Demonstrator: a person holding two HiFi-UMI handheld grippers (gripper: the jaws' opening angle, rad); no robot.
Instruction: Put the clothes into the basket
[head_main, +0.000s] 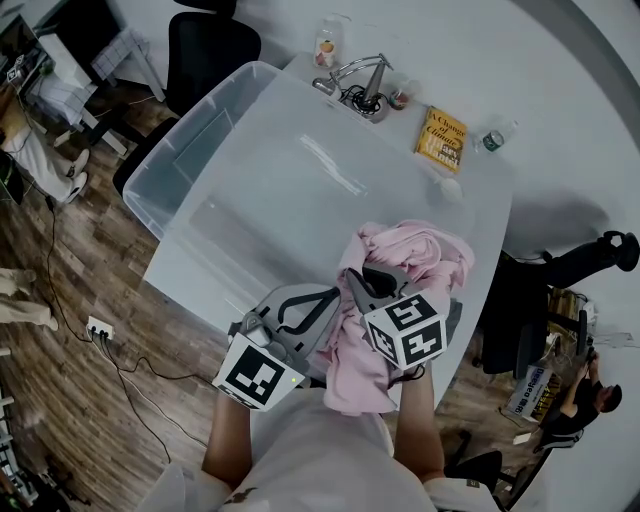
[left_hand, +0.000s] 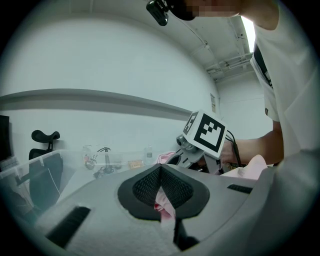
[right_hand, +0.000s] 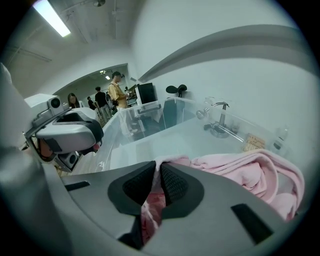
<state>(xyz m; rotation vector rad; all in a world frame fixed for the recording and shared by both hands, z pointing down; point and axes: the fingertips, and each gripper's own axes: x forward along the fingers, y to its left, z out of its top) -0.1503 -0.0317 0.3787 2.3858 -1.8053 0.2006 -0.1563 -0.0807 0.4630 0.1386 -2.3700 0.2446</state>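
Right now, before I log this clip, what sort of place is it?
Probably an open office or lab: black office chair, white table, and people standing by a monitor in the background.

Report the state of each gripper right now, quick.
Left gripper: shut on the pink garment.
Right gripper: shut on the same pink garment.
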